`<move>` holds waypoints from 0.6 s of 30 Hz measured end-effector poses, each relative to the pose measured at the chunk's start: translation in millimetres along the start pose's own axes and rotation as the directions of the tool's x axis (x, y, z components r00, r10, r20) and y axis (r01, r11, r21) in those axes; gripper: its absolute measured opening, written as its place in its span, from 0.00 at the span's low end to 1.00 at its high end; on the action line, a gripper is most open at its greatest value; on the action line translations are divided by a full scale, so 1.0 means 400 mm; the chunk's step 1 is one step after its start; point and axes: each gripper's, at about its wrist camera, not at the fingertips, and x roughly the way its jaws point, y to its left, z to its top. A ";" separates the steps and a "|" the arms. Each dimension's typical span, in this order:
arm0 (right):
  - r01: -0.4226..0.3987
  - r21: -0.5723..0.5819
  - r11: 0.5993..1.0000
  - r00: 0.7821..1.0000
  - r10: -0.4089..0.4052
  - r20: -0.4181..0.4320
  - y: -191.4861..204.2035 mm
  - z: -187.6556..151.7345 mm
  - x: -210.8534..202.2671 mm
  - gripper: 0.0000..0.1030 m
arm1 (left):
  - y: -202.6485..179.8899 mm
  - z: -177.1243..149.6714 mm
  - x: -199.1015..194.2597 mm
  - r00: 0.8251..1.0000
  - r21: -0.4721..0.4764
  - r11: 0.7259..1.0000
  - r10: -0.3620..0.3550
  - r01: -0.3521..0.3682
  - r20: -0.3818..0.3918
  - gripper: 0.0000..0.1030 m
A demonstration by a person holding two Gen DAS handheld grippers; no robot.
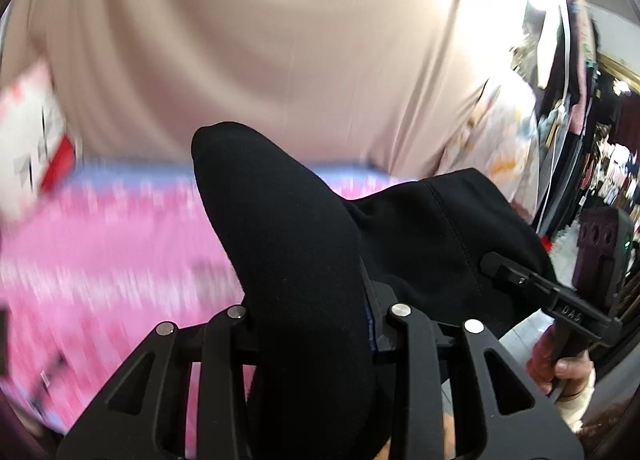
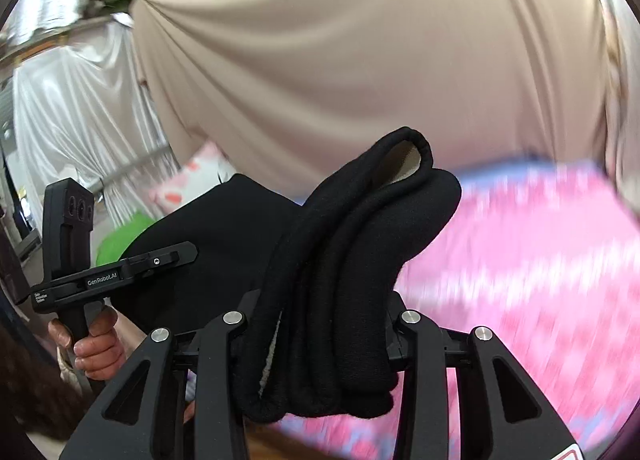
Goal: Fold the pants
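Note:
The black pants [image 1: 304,244] hang between my two grippers, lifted above a pink patterned surface [image 1: 120,244]. My left gripper [image 1: 316,324] is shut on a thick fold of the black fabric, which hides its fingertips. My right gripper [image 2: 320,324] is shut on a bunched, several-layered edge of the pants [image 2: 360,244]; a pale lining shows inside the top loop. The right gripper also shows in the left wrist view [image 1: 520,280] at the right, clamped on the cloth. The left gripper shows in the right wrist view [image 2: 152,260] at the left, also on the cloth.
The person's beige shirt [image 1: 260,40] fills the top of both views, close behind the pants. The pink surface [image 2: 520,260] is motion-blurred. A red and white box [image 1: 32,140] sits at the left. White drapes [image 2: 80,100] and a green object [image 2: 120,236] stand beyond.

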 end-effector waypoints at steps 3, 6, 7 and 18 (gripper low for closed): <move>0.016 -0.065 0.998 0.994 -0.009 0.110 0.022 0.099 0.001 0.35 | -0.024 0.101 -0.004 0.990 0.076 0.996 0.042 -0.053 0.137 0.31; 0.046 -0.114 0.992 0.982 -0.024 0.187 0.020 0.186 0.028 0.35 | -0.029 0.187 0.033 0.972 0.100 0.990 0.078 -0.103 0.223 0.31; 0.046 -0.115 0.992 0.979 -0.022 0.201 0.013 0.211 0.046 0.35 | -0.031 0.204 0.041 0.966 0.101 0.988 0.091 -0.118 0.243 0.32; 0.010 0.020 1.000 0.987 -0.013 0.162 -0.238 0.373 0.465 0.36 | 0.127 0.343 0.447 0.947 0.068 0.968 0.220 -0.241 0.234 0.32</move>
